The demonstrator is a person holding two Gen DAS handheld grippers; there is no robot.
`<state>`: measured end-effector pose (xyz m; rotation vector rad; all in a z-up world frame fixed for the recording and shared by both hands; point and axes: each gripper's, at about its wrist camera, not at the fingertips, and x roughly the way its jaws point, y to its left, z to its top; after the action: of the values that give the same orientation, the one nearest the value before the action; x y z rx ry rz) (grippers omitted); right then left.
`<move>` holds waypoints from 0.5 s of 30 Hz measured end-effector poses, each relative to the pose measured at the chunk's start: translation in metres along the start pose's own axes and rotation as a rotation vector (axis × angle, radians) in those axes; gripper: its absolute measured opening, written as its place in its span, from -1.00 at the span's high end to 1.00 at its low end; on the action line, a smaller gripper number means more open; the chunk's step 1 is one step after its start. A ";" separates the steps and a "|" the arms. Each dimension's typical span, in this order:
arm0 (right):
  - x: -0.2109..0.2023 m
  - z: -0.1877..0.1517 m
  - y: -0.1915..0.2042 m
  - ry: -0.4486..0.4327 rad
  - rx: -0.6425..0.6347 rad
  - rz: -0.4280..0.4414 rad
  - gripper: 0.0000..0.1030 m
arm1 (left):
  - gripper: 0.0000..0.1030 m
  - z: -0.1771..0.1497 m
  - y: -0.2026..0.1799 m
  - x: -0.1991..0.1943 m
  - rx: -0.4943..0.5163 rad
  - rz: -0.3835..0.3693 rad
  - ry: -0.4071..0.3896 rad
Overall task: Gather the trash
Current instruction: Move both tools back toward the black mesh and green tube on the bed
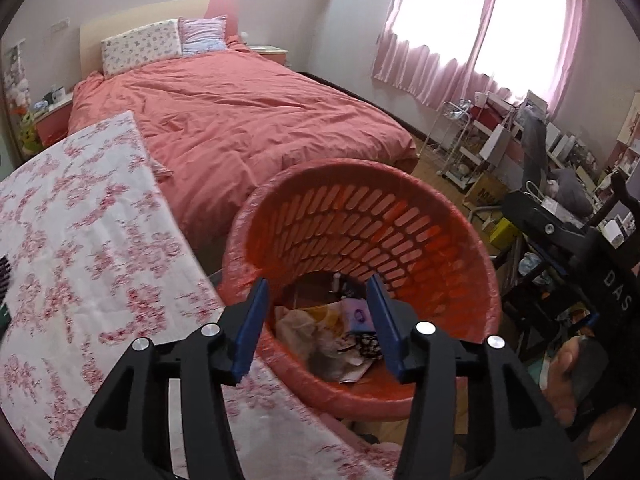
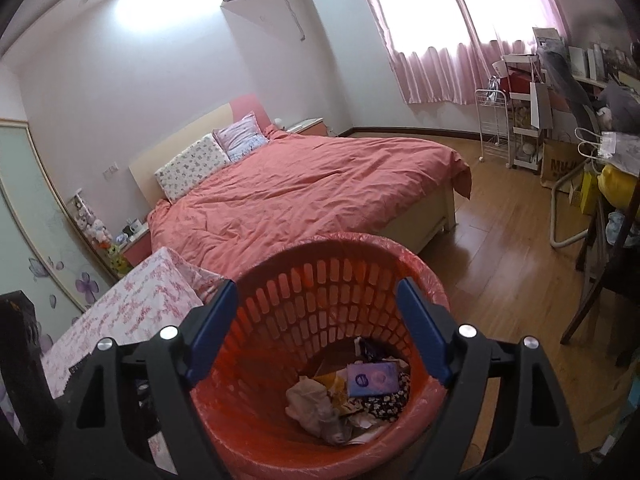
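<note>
Slotted round plastic bin (image 2: 340, 280); crumpled, perhaps paper, trash (image 2: 312, 408).

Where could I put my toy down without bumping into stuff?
The bed's red cover is bare below the pillows. The wood floor between the bed and the shelves is open too. The basket holds trash, and the right wall is crowded.
</note>
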<state>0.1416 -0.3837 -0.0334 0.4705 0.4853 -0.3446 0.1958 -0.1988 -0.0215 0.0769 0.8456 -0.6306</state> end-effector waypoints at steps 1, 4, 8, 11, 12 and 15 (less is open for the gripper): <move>-0.001 -0.001 0.003 0.000 -0.013 -0.006 -0.54 | -0.07 -0.001 0.004 -0.003 -0.002 0.019 -0.004; -0.003 -0.003 0.014 0.000 -0.051 -0.015 -0.54 | -0.14 -0.005 0.020 -0.011 -0.005 0.066 -0.013; -0.009 -0.006 0.031 0.009 -0.098 0.000 -0.54 | -0.16 -0.011 0.044 -0.022 -0.025 0.125 -0.018; -0.013 -0.011 0.051 0.021 -0.138 0.026 -0.54 | -0.16 -0.019 0.066 -0.035 -0.057 0.169 -0.027; -0.014 -0.014 0.059 0.026 -0.153 0.038 -0.54 | -0.16 -0.021 0.073 -0.040 -0.066 0.182 -0.031; -0.017 -0.022 0.090 0.044 -0.207 0.078 -0.54 | -0.16 -0.029 0.100 -0.060 -0.095 0.239 -0.051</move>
<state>0.1570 -0.2935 -0.0105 0.2957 0.5377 -0.2063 0.2016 -0.0792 -0.0155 0.0737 0.8017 -0.3664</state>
